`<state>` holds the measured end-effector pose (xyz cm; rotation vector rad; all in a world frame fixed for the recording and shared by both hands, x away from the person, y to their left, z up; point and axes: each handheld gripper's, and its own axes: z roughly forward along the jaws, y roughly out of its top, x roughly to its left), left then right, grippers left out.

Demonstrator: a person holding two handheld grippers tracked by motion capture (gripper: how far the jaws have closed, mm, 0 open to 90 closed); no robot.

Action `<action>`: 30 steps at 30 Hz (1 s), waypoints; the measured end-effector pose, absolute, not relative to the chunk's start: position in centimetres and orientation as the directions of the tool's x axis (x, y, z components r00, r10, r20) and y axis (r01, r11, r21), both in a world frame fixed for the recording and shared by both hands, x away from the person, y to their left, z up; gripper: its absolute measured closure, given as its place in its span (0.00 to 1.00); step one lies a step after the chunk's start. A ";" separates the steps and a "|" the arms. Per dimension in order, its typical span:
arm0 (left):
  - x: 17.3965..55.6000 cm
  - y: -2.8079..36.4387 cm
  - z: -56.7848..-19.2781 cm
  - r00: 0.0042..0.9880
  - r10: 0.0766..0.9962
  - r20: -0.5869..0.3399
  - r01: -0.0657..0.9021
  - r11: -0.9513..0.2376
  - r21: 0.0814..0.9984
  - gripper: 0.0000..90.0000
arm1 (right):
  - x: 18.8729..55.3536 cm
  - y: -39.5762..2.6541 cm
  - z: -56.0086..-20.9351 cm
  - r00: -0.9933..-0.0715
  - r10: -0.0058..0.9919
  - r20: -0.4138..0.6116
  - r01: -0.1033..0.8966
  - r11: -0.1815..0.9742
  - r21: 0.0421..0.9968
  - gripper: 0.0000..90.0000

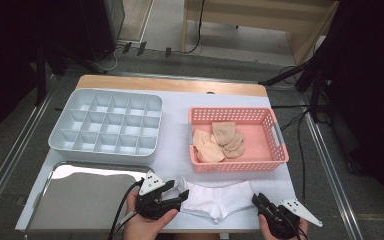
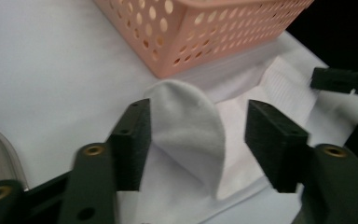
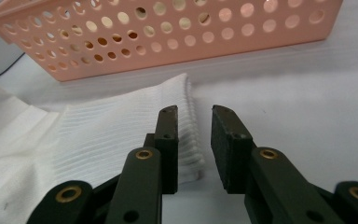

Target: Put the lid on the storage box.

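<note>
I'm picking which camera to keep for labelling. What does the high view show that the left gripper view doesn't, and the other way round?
High view alone: the grey divided organizer, the metal tray, and the beige socks inside the pink basket.
Left gripper view alone: the white sock's rounded toe standing up between the left gripper's open fingers, not pinched.
Both: the pink basket, the white sock, the right gripper.
</note>
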<state>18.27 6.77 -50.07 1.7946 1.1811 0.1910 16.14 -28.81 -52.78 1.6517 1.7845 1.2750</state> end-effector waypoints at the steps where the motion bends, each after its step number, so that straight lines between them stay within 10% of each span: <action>1: 18.2 6.9 -50.3 0.515 0.787 -0.339 0.641 -0.091 0.762 0.57 | 16.2 -28.9 -52.9 -0.222 0.931 0.289 0.576 -0.114 0.810 0.82; 7: 17.3 8.8 -51.5 0.534 0.786 -0.312 0.651 -0.147 0.745 0.84 | 16.2 -29.2 -52.9 -0.217 0.930 0.297 0.576 -0.124 0.808 0.83; 17: 17.7 9.0 -50.9 0.524 0.767 -0.370 0.641 -0.069 0.765 0.62 | 16.2 -28.9 -53.0 -0.219 0.925 0.311 0.570 -0.138 0.810 0.78; 24: 18.3 9.0 -51.8 0.546 0.766 -0.340 0.652 -0.133 0.747 0.99 | 16.3 -28.3 -53.3 -0.250 0.918 0.309 0.584 -0.111 0.804 0.90; 30: 18.2 10.2 -51.8 0.545 0.749 -0.377 0.666 -0.113 0.738 1.00 | 16.1 -28.7 -52.6 -0.262 0.906 0.333 0.586 -0.125 0.800 0.98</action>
